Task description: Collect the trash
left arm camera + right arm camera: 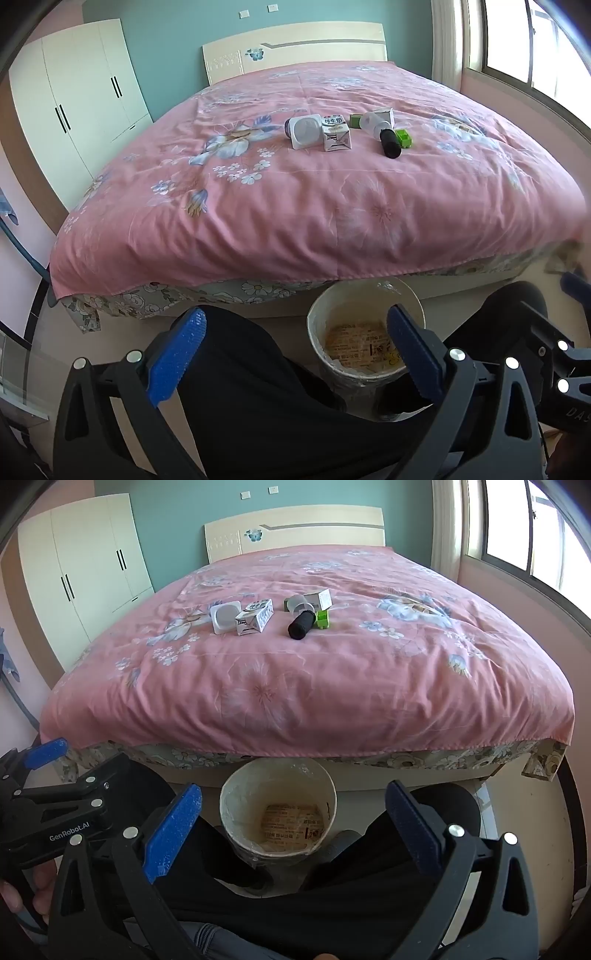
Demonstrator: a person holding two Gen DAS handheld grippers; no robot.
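Trash lies in the middle of the pink floral bed (295,206) (295,686): a white yogurt cup (303,131) (224,617), a milk carton (335,136) (255,617), a black cylinder (390,143) (300,625), a small green piece (402,138) (322,619), a clear plastic cup (371,121) (298,603) and a white box (384,115) (320,597). A paper bucket (365,332) (277,812) stands on the floor at the bed's foot, between the person's knees. My left gripper (295,350) and right gripper (293,827) are open and empty, held low above the bucket, far from the trash.
A white wardrobe (74,110) (81,565) stands at the left wall. A window (535,44) (535,528) is at the right. The person's dark-trousered legs (240,387) (424,842) flank the bucket. The left gripper's body (55,812) shows in the right wrist view.
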